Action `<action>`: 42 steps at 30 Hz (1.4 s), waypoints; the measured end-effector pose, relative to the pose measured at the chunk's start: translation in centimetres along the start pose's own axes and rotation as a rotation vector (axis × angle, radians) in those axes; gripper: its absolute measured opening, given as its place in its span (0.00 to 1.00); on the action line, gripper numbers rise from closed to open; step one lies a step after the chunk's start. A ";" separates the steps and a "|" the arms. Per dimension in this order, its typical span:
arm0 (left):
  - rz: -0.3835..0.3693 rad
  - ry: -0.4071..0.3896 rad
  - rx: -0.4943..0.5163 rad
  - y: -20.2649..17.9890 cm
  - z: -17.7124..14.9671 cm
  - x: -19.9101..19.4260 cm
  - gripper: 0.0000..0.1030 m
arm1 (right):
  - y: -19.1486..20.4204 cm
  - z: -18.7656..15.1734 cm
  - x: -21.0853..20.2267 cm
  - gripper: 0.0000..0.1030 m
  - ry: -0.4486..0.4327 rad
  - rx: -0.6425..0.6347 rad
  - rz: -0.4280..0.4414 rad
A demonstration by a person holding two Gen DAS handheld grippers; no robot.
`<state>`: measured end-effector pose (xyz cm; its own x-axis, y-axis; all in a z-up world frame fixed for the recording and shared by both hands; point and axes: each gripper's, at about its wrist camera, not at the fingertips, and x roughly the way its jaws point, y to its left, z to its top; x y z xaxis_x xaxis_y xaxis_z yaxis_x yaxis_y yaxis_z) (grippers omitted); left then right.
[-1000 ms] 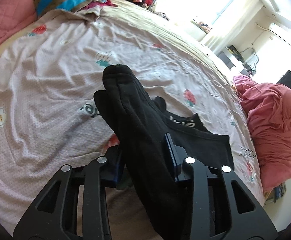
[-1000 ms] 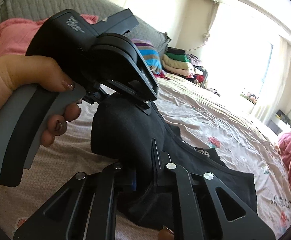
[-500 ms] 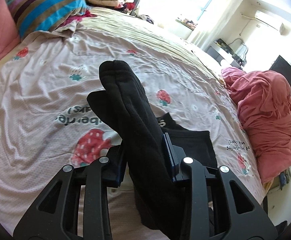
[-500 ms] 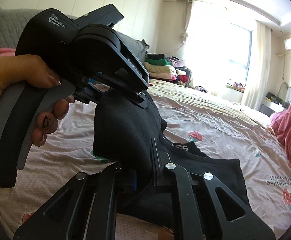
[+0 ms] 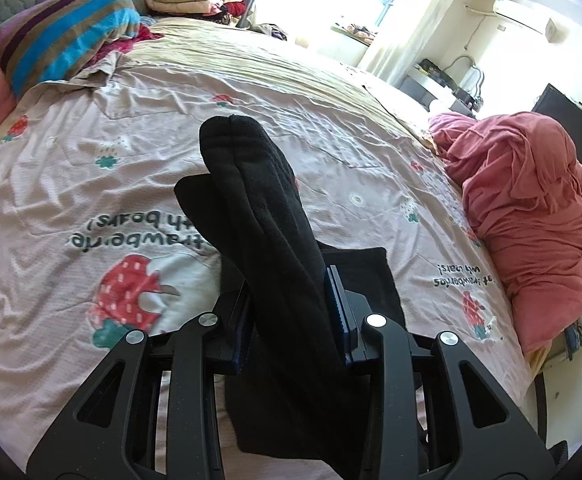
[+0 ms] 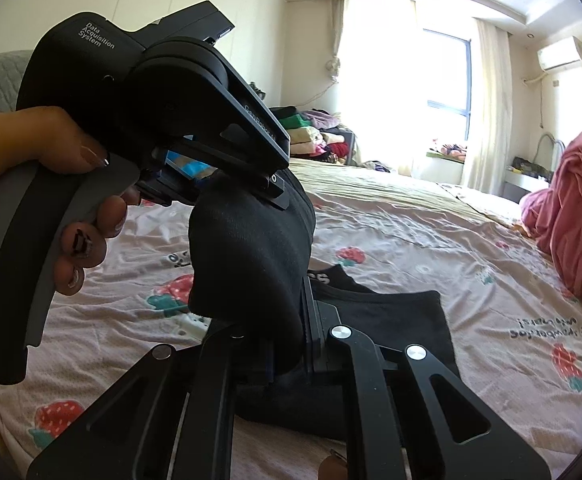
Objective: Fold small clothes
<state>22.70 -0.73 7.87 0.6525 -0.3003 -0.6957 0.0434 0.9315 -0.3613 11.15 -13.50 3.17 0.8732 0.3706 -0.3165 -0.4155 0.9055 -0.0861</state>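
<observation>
A pair of black socks (image 5: 263, 216), thick and ribbed, stands layered one on the other in the centre of the left wrist frame, toes pointing to the upper middle, held up off the bed. Below them a second black garment (image 6: 403, 320) with white lettering on its band lies flat on the strawberry-print sheet, lower centre of the right wrist frame.

Both tongs, right (image 6: 287, 340) and left (image 6: 227, 188), clamp a black sock (image 6: 251, 256) above dark shorts (image 6: 403, 320) on the strawberry-print bed (image 6: 431, 240).
</observation>
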 end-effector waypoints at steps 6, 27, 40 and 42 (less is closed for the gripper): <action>-0.001 0.027 0.018 -2.3 -0.5 1.7 0.24 | -2.2 -1.0 -0.2 0.09 0.020 0.038 -0.019; 0.013 0.186 0.043 -6.6 -2.5 10.2 0.36 | -9.9 -5.5 1.5 0.09 0.212 0.367 0.073; -0.098 0.161 -0.050 -6.4 -2.2 10.9 0.69 | -13.2 -7.6 2.8 0.25 0.332 0.575 0.165; -0.089 0.137 -0.063 -5.6 -2.2 10.2 0.69 | -13.8 -7.8 2.9 0.31 0.353 0.601 0.184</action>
<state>27.48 -9.47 1.45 0.5388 -0.4104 -0.7357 0.0463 0.8864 -0.4606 17.43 -26.51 -3.98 0.6260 0.5309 -0.5712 -0.2469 0.8297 0.5006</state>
